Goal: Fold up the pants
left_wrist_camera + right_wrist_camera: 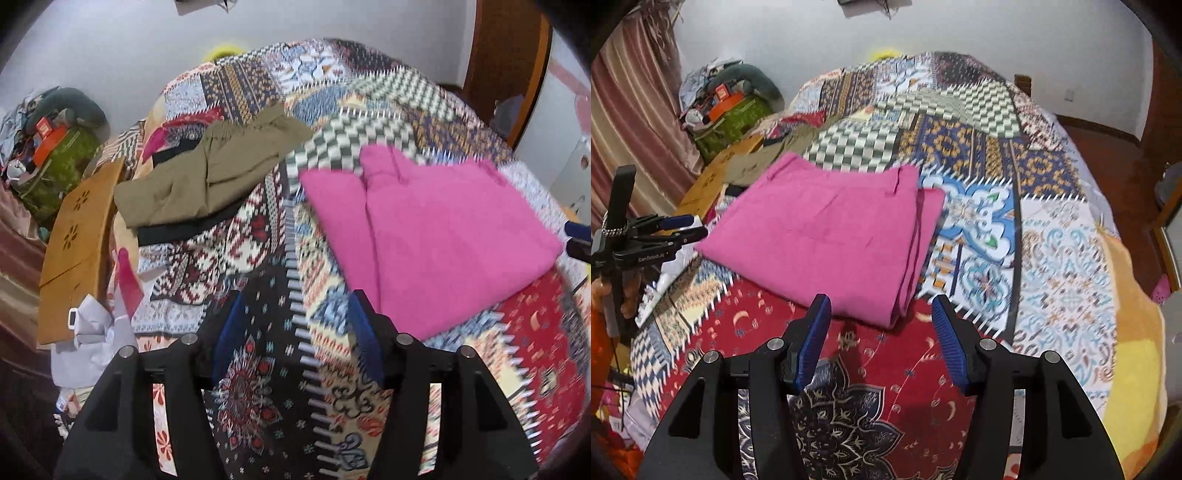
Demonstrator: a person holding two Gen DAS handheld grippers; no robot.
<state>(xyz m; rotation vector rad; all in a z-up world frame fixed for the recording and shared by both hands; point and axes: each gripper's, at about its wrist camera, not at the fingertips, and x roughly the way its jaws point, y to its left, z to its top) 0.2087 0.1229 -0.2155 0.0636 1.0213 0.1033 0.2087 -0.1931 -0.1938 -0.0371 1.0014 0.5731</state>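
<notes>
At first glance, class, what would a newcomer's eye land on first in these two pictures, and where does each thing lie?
The folded pink pants stand out first, lying flat in the middle of the busy patchwork bedspread. Next come the olive-brown pants, lying over dark clothing nearer the bed's far left edge. Both the left gripper and right gripper are open, holding nothing, just short of the pink pants.

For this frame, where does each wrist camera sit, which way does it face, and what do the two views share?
Left wrist: on the left gripper, above the bed's patchwork quilt, facing olive pants; its open blue-padded fingers show.
Right wrist: on the right gripper, facing the folded pink pants; open fingers show, left gripper at the left edge.
Shared: pink pants, quilt, olive pants.
</notes>
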